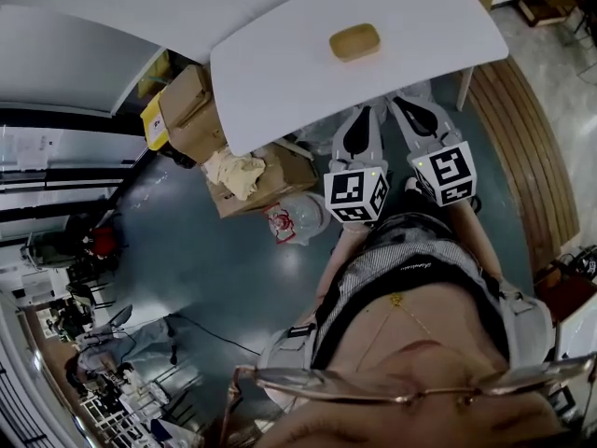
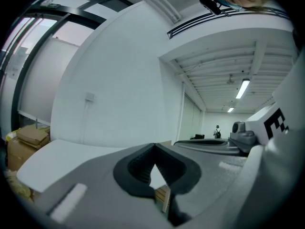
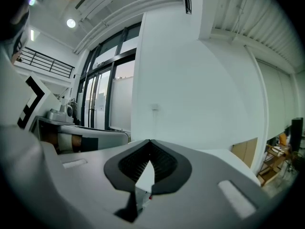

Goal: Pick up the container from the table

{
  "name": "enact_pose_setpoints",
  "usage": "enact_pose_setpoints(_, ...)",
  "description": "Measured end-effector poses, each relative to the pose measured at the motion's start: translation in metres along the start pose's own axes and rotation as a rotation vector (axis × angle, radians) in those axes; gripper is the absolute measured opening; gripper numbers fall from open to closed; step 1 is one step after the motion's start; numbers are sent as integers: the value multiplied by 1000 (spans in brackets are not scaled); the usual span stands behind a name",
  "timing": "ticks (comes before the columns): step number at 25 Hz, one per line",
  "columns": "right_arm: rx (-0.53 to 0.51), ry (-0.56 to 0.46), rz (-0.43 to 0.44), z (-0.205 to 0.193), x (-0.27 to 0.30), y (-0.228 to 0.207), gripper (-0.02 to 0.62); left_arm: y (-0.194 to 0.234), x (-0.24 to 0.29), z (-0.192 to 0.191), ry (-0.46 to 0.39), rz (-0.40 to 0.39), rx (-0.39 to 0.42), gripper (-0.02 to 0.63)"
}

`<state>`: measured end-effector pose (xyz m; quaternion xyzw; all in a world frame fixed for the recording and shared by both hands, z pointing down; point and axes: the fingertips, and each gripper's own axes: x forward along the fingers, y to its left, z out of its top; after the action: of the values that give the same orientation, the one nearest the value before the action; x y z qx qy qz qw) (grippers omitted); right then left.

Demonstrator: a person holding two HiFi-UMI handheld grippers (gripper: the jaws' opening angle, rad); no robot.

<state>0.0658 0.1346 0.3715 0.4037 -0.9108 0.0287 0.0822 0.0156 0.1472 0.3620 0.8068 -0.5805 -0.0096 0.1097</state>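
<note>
Looking down, only the head view shows the tan rounded-rectangle container [image 1: 354,42]. It lies flat on the white rounded-corner counter [image 1: 280,82], toward the far side, well apart from both grippers. Also seen in the head view only: brown cardboard boxes [image 1: 191,110] by the counter's left edge, and a white plastic bag with red print [image 1: 294,219] on the dark blue-grey floor [image 1: 205,269]. The print is too small to read. Two black-and-white marker cubes [image 1: 355,195] sit side by side near the counter's near edge, with square patterns on their faces and no words I can read.

The grey left gripper [image 2: 154,146], in the left gripper view, has its jaws closed tip to tip with nothing between them. White counter top lies ahead, and the other gripper's cube is at the right of the view.

The grey right gripper [image 3: 150,141], in the right gripper view, has its jaws fully together and is empty. A white wall [image 3: 190,89] and tall dark-framed windows [image 3: 102,99] are ahead.
</note>
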Motion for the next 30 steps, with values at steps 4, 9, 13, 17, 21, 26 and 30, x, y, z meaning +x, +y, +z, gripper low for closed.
enact_pose_setpoints(4, -8, 1, 42, 1, 0, -7, 23, -7, 5, 1, -2, 29, -6, 0)
enact_pose_setpoints(9, -19, -4, 80, -1, 4, -17, 23, -12, 14, -4, -4, 54, -12, 0)
enact_pose_setpoints(13, -27, 4, 100, -4, 4, -23, 23, -17, 20, -5, -7, 59, -23, 0)
enact_pose_setpoints(17, -47, 2, 113, 0, 6, -26, 24, -18, 27, -1, -22, 56, -29, 0)
enact_pose_setpoints(21, -36, -19, 90, 3, 9, -34, 23, -14, 32, 1, -35, 61, -37, 0)
enact_pose_setpoints(26, -24, -23, 60, 4, 19, -42, 23, -9, 44, 5, -31, 44, -29, 0)
enact_pose_setpoints(30, -15, -31, 35, 9, 32, -50, 23, 1, 56, 11, -36, 30, -22, 0)
